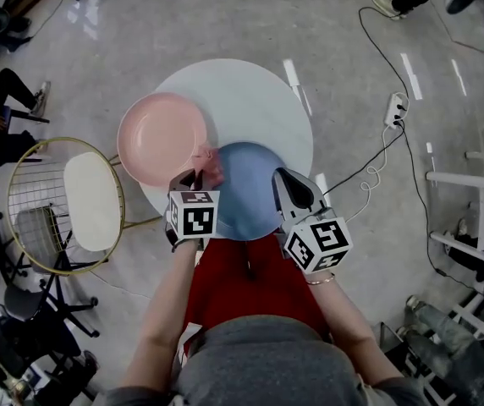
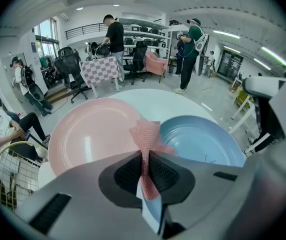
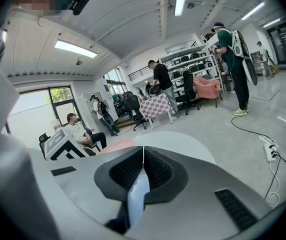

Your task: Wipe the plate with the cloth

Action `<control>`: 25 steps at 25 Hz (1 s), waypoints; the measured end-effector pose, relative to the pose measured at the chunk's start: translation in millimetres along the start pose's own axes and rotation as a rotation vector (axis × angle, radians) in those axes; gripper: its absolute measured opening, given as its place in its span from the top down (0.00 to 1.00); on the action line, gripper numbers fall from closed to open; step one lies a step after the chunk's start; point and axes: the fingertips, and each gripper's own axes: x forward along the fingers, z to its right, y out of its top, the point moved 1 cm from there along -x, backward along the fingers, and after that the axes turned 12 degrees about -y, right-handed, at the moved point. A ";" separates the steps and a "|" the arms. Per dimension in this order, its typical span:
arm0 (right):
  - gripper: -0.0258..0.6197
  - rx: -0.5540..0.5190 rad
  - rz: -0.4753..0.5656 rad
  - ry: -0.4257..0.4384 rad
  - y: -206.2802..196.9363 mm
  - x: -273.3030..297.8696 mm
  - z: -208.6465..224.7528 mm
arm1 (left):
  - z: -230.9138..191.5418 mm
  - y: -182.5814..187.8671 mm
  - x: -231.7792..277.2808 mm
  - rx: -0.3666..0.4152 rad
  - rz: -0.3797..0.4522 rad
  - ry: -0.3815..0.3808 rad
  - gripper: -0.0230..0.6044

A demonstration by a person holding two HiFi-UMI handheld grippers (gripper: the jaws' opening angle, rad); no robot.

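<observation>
Right now my left gripper pinches the pink cloth, held up over the gap between the plates. The pink plate sits at the table's nine o'clock and the blue plate at six. My right gripper is pressed together, empty, at the blue plate's three o'clock rim.

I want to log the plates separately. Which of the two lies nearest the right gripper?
The blue plate: the right gripper is at its right rim, while the pink plate lies farther left, on the side of the left gripper.
</observation>
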 end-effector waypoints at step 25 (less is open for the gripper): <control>0.91 0.216 0.134 -0.439 -28.6 -111.7 100.7 | 193.6 18.1 31.3 0.286 0.009 -0.673 0.91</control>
